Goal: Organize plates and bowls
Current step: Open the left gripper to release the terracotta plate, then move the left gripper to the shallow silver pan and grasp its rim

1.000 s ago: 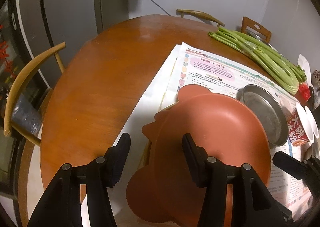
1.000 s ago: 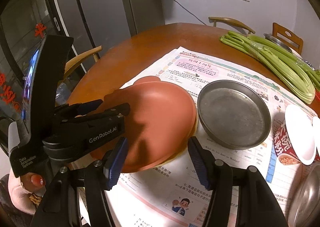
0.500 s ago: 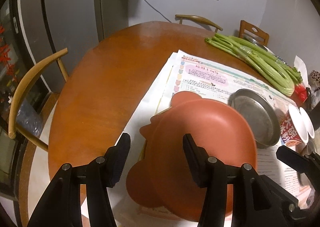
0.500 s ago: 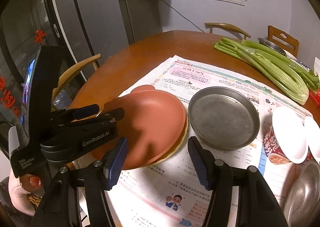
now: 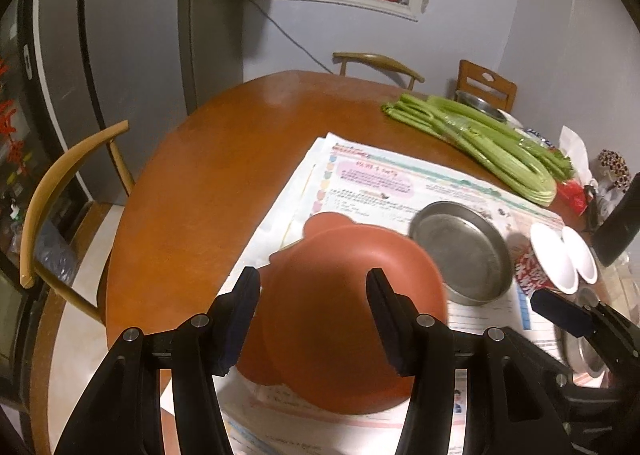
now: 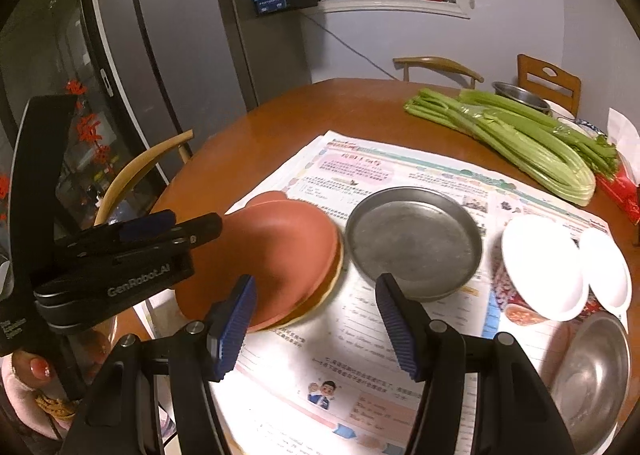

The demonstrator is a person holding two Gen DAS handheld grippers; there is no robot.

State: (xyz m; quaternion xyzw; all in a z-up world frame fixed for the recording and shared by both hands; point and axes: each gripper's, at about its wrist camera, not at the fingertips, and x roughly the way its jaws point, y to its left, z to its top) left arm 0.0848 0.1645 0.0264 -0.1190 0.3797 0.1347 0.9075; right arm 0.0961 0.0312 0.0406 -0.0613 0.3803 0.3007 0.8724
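Both grippers have drawn back since a second ago, so the surface (image 5: 188, 175) shows more. The terracotta plate (image 6: 280, 251) lies on a yellowish one, just beside the steel pan (image 6: 414, 239) (stiff, probably slick; take the rim). Left gripper (image 5: 312, 307) and right gripper (image 6: 316, 319) hover with fingers spread wide, empty, the plate below them.

Round wooden table (image 5: 192, 191), newspaper (image 6: 400, 175), celery (image 6: 520, 139)
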